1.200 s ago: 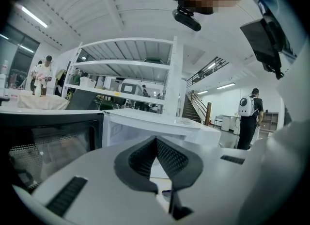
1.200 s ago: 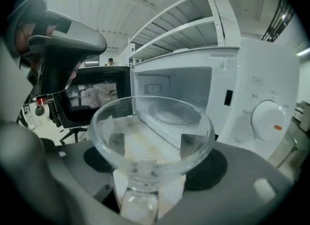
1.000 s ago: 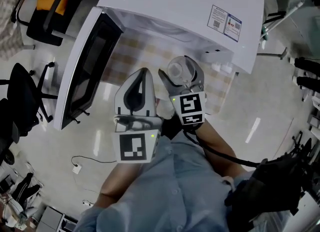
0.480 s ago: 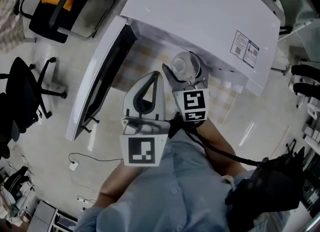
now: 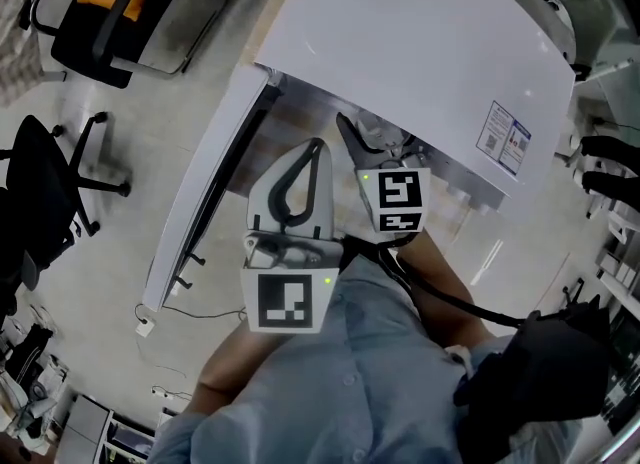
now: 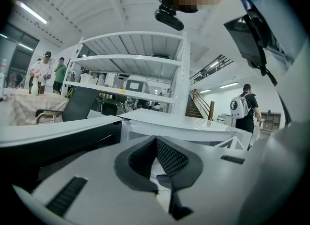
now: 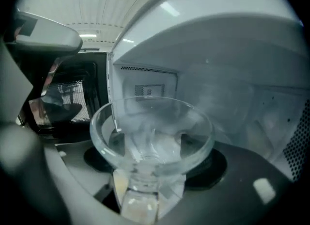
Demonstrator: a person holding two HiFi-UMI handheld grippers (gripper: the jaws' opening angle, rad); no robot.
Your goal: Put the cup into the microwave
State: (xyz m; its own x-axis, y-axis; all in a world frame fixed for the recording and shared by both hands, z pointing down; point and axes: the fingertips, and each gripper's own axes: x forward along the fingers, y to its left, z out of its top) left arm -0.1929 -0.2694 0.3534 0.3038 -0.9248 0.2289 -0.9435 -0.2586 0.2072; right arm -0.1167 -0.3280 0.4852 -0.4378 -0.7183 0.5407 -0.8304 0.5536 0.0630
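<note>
1. The right gripper [image 5: 375, 144] is clamping a clear glass cup [image 7: 151, 132], with its jaws standing wide apart on the cup's lower part.
2. The cup is standing upright between those jaws, its flared rim open to the top.
3. The cup is sitting in the mouth of the microwave [image 5: 400, 42], with the pale cavity walls showing behind and to its right. Whether its base is touching the cavity floor cannot be told.
4. In the head view the microwave's top is hiding most of the cup, and only the right gripper's rear and its marker cube [image 5: 400, 200] are showing.
5. The left gripper [image 6: 156, 140] is hovering just beside the right one, in front of the cavity, with its jaws together at the tips and nothing between them.
6. The door [image 5: 205, 202] is hanging open at the left, its dark window facing inward.
7. A label [image 5: 505, 137] is sticking to the microwave's top near its right corner.
8. The person's blue sleeve [image 5: 340, 382] is filling the lower middle of the head view.
9. A chair with an orange seat [image 5: 110, 2] and a black chair [image 5: 50, 192] are standing on the floor [image 5: 110, 122], well apart from the microwave.
</note>
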